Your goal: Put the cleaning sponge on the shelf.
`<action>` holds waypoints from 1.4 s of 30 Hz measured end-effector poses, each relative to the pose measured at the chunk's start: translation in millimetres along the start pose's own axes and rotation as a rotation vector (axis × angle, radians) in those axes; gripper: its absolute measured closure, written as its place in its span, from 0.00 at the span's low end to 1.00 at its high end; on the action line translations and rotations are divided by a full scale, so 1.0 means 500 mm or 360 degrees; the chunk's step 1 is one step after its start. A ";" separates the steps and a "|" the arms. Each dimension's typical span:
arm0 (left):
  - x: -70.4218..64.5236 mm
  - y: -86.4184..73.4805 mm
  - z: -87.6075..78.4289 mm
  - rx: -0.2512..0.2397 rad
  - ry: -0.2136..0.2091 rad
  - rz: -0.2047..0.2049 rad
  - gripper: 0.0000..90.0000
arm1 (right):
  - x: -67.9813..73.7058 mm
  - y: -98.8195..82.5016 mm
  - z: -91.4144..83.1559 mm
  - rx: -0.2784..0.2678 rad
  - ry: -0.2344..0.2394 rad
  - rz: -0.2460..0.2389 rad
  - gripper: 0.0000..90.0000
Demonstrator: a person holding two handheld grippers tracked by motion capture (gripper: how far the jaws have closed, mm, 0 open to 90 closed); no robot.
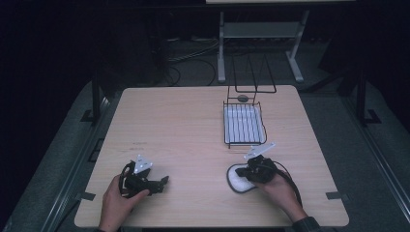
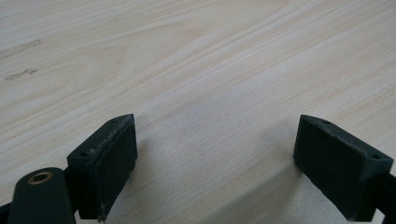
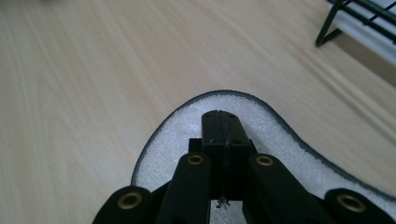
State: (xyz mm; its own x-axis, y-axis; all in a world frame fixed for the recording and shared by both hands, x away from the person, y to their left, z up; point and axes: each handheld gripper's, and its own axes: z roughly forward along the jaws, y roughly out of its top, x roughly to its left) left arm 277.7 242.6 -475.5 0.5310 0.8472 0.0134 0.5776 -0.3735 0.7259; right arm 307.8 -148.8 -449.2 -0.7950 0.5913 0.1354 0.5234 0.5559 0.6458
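Insole [image 1: 238, 179], white with a dark rim, lies flat on the wooden surface [image 1: 183, 125], just on the person's side of the wire rack [image 1: 244, 124] and a little left of its near end. Right gripper [image 1: 255, 170] sits over the insole's right part; in the right gripper view its fingers [image 3: 219, 135] are pressed together above the white face [image 3: 177, 144], nothing visibly between them. Can't tell if they touch the foam. Left gripper [image 1: 162, 182] is well left of the rack, low over bare wood, fingers [image 2: 105, 158] wide apart and empty.

Judgement: insole looks light, thin and floppy, with a textured top, so unlikely to slip. Lying flat it's hard to get under. Best hold is likely the rim, one finger above and one below, after tipping or sliding an edge up. Expect sag if held at one end.
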 end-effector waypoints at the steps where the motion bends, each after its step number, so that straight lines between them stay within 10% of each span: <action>1: 0.000 0.000 0.000 0.0000 -0.0001 -0.0001 0.14 | -0.002 0.003 0.002 -0.0004 -0.0007 0.0005 1.00; 19: 0.000 0.000 0.000 0.0001 0.0000 0.0002 0.14 | -0.118 -0.079 -0.101 -0.0094 -0.0236 0.0243 1.00; 37: 0.001 0.000 0.000 0.0004 0.0000 0.0006 0.14 | -0.034 -0.120 -0.111 -0.0030 -0.0076 0.0152 1.00; 42: 0.000 0.000 0.000 0.0003 0.0000 0.0005 0.14 | -0.043 -0.100 -0.116 -0.0157 -0.0097 0.0163 0.72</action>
State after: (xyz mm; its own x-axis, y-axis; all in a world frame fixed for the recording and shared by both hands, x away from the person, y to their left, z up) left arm 277.7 242.9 -475.4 0.5329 0.8461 0.0159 0.5771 -0.3771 0.7244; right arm 280.9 -223.4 -440.8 -0.7173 0.6781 0.1605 0.5658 0.4324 0.7021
